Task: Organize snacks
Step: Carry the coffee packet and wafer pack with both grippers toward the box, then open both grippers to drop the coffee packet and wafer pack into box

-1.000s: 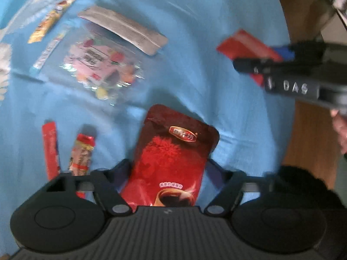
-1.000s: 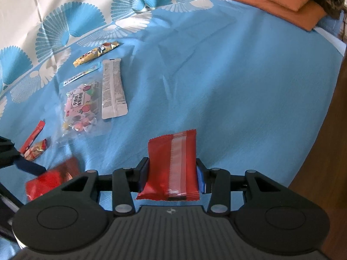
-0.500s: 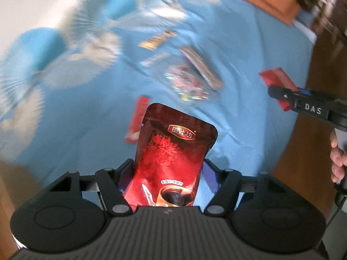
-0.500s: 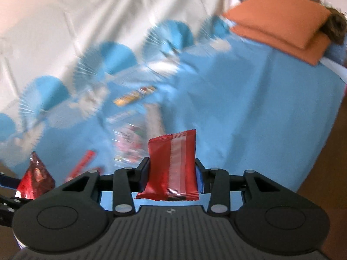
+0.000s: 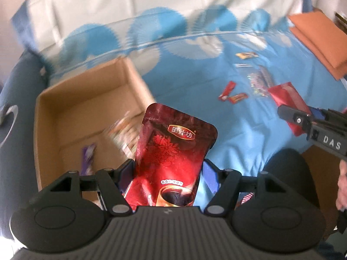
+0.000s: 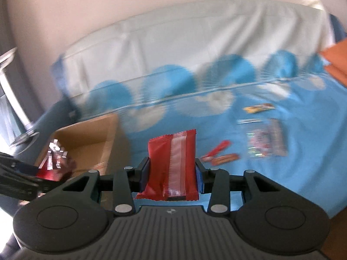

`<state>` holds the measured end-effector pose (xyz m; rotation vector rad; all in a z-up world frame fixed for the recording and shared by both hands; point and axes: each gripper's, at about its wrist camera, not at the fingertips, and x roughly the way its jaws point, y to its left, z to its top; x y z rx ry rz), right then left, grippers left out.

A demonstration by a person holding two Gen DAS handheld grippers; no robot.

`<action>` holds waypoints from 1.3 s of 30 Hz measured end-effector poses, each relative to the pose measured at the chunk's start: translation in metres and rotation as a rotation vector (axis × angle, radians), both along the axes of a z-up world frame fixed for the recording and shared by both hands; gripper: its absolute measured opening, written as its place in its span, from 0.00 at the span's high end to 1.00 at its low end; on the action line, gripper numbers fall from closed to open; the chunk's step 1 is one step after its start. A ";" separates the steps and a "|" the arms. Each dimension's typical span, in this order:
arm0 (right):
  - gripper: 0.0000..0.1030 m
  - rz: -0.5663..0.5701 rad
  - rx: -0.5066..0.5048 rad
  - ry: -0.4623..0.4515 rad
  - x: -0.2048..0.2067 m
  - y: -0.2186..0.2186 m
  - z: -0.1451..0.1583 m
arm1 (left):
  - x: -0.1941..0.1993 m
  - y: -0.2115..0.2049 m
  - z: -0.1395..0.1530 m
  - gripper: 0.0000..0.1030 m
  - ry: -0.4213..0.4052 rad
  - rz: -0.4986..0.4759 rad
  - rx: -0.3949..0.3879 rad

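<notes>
At the bed's left edge I see one cardboard box (image 5: 86,117), open, with one purple wrapper (image 5: 87,156) and a blurred packet inside. My left tongs (image 5: 167,173) pinch one dark red coffee pouch (image 5: 173,151), upright, beside the box's right wall. My right tongs (image 6: 171,173) pinch one red wrapper with a clear stripe (image 6: 173,162). Further right on the blue bedspread (image 6: 282,173) lie two small red sachets (image 6: 219,156), one clear candy bag (image 6: 264,143) and one yellow bar (image 6: 259,108). Two orange cushions (image 5: 321,36) sit stacked at the right edge.
</notes>
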<state>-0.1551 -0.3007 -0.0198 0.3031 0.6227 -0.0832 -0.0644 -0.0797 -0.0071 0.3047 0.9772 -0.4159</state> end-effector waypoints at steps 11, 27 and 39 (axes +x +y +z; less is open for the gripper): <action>0.58 0.246 -0.071 0.023 -0.001 0.122 0.029 | -0.035 0.103 0.011 0.29 -0.040 0.174 -0.092; 0.58 0.304 -0.158 0.068 0.024 0.171 0.030 | -0.016 0.155 0.014 0.29 -0.067 0.256 -0.150; 0.57 0.303 -0.172 0.078 0.048 0.174 0.028 | 0.018 0.170 0.019 0.29 -0.102 0.318 -0.149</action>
